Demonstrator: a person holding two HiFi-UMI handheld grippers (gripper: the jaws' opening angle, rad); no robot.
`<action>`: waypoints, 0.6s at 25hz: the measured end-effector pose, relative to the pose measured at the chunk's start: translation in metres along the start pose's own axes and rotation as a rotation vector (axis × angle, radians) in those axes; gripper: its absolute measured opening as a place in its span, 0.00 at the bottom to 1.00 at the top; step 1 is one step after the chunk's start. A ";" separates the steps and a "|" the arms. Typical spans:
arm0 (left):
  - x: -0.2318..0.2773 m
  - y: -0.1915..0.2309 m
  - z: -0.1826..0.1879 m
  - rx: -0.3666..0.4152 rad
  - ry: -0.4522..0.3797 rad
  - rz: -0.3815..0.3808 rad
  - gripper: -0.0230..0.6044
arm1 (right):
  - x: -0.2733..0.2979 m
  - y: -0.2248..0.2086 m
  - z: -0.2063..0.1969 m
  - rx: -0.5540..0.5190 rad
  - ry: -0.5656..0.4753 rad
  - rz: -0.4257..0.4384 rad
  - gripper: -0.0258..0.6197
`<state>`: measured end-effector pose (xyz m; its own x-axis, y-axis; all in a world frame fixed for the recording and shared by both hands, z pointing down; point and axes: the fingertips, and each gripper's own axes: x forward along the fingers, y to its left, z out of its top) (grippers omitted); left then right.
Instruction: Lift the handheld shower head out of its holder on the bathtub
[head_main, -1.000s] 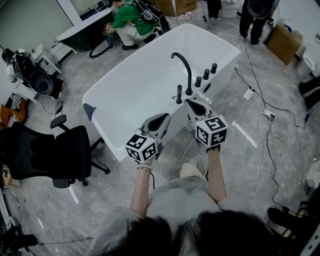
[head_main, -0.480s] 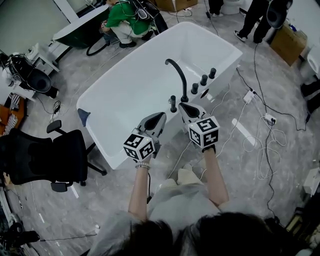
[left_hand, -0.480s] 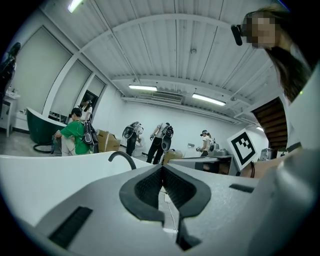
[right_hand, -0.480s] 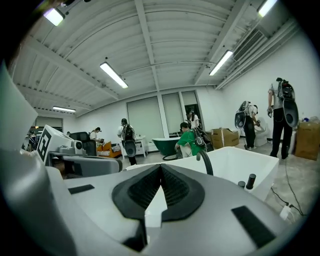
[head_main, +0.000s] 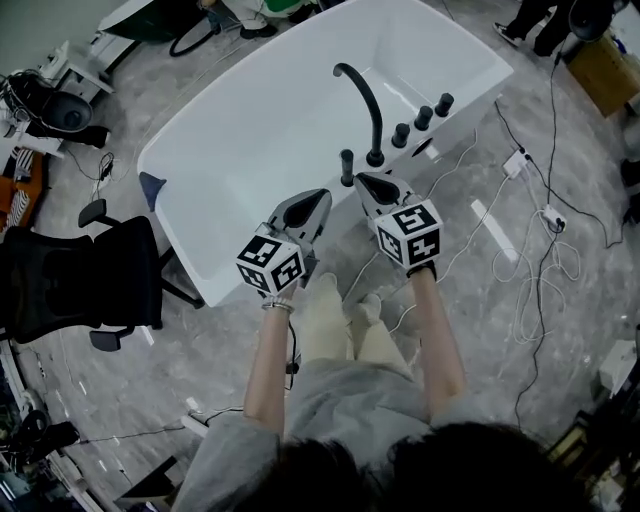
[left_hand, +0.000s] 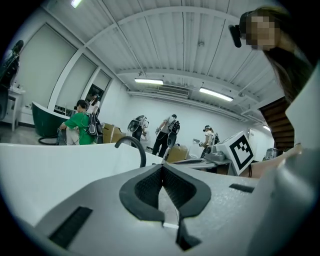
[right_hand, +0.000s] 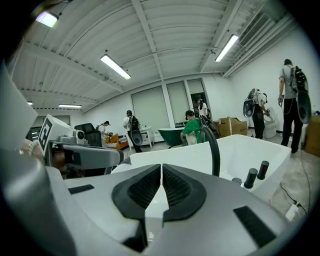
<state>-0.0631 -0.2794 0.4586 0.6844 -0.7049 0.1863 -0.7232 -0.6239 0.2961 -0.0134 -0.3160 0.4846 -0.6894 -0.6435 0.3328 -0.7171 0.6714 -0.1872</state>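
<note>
Here in the head view, a glossy white bathtub (head_main: 250, 140) lies slantwise on a grey mottled floor (head_main: 180, 380). On its near rim a slim matt-black shower head (head_main: 347, 166) stands upright in its holder, beside a tall hooked black spout (head_main: 366, 95) and a row of three stubby black knobs (head_main: 422, 118). The right gripper (head_main: 365, 180) points at the shower head from just beside it; the left gripper (head_main: 318, 196) hangs over the rim nearby. A black office chair (head_main: 70, 285) and loose white cables (head_main: 545, 250) flank the tub.

In the left gripper view, the ribbed black fingers (left_hand: 145, 190) are clenched tip to tip on nothing, the spout beyond them.

In the right gripper view, the fingers (right_hand: 142, 190) are likewise clenched and empty.
</note>
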 end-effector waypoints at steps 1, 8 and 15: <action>0.003 0.006 -0.006 -0.006 0.008 0.001 0.04 | 0.006 -0.003 -0.007 -0.002 0.014 0.002 0.04; 0.020 0.034 -0.040 -0.043 0.053 0.005 0.04 | 0.039 -0.024 -0.055 0.010 0.101 -0.002 0.04; 0.041 0.052 -0.062 -0.049 0.073 0.004 0.04 | 0.066 -0.039 -0.083 0.021 0.131 0.005 0.11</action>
<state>-0.0670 -0.3195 0.5392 0.6880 -0.6796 0.2544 -0.7215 -0.6030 0.3404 -0.0218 -0.3543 0.5903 -0.6743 -0.5861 0.4492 -0.7169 0.6655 -0.2078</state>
